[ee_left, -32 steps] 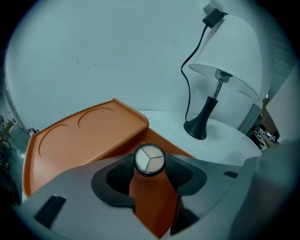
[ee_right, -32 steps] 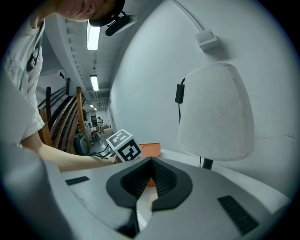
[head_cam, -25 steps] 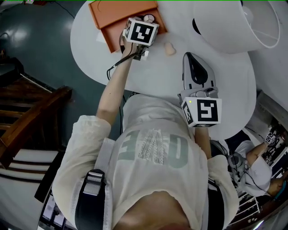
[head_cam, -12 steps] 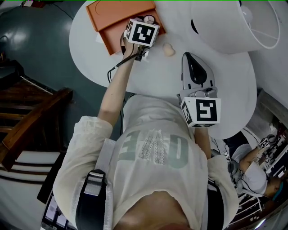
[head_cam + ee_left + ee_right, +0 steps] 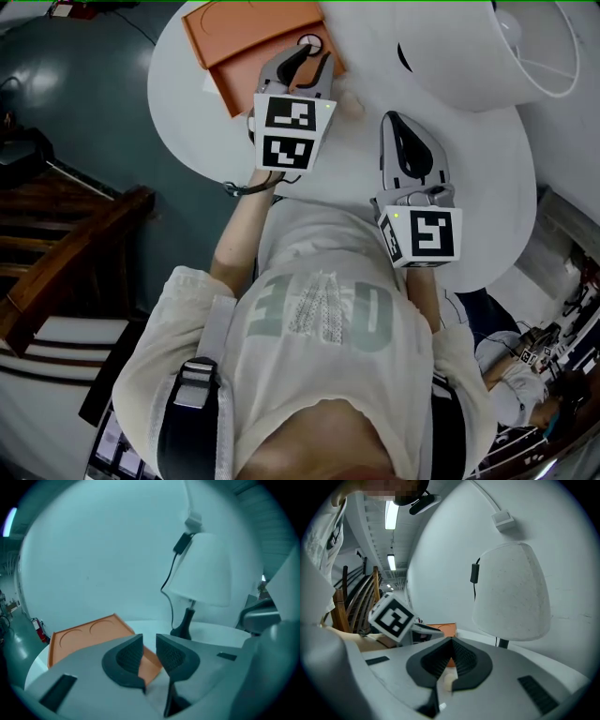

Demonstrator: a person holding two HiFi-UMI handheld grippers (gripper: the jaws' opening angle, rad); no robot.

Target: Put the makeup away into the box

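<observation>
On the far side of the round white table (image 5: 487, 187) the orange box (image 5: 246, 36) lies open, and a small round case (image 5: 309, 42) with a pale rim sits at the box's near edge. The beige sponge (image 5: 352, 100) is not yet in the box: it lies on the bare table just beside it, between the two tools. I judge the sponge to be very light and soft. It will give under pressure and spring back, and its rounded shape can roll, so a gentle pinch across the thick middle looks like the best hold. The left gripper (image 5: 149, 645) hangs above the box's near edge. Its jaws are closing, with a narrow gap between them and nothing in it. The right gripper (image 5: 451, 643) is low over the table near the sponge, its jaws pressed together at the tips and empty. A small pale thing shows through the slot below them, probably the sponge. The big lamp (image 5: 487, 47) with its white shade stands close on the right, its dark foot and cable near the box, so a wide movement could knock it. The left tool also stands partly between the sponge and the box.
</observation>
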